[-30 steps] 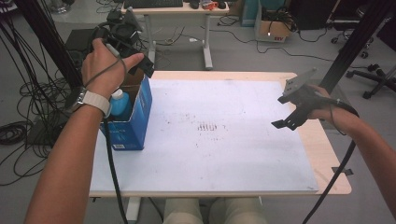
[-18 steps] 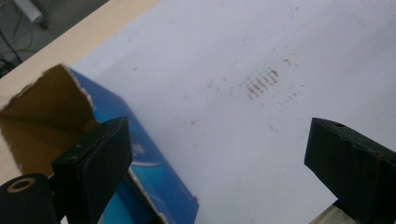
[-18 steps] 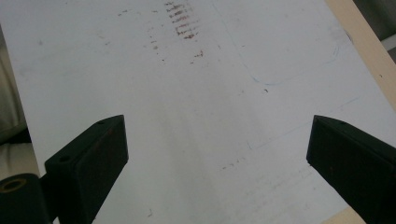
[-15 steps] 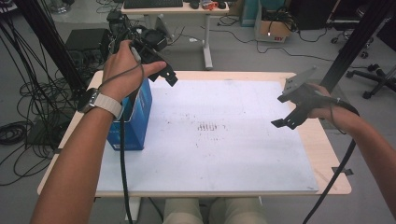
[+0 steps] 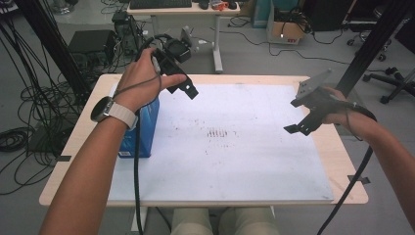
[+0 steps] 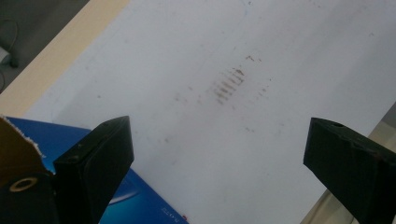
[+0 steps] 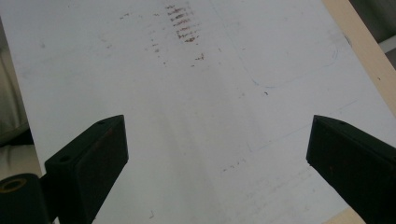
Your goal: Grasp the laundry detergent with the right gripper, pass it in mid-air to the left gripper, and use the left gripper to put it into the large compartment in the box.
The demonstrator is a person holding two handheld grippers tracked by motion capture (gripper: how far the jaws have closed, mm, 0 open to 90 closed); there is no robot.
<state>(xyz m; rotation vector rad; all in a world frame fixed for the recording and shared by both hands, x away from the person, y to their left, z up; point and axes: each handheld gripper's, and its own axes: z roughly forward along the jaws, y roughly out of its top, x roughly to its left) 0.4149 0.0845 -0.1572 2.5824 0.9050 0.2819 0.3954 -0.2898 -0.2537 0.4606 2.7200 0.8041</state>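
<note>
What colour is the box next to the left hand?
The tall cardboard box is bright blue, with a brown inside flap. It shows best in the high view.

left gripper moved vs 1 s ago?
Yes. The left gripper has swung from over the blue box toward the table's middle, now past the box's right edge, jaws open and empty.

Only the blue box [image 5: 142, 129] at the left edge obstructs the white board [image 5: 235, 161].
</note>
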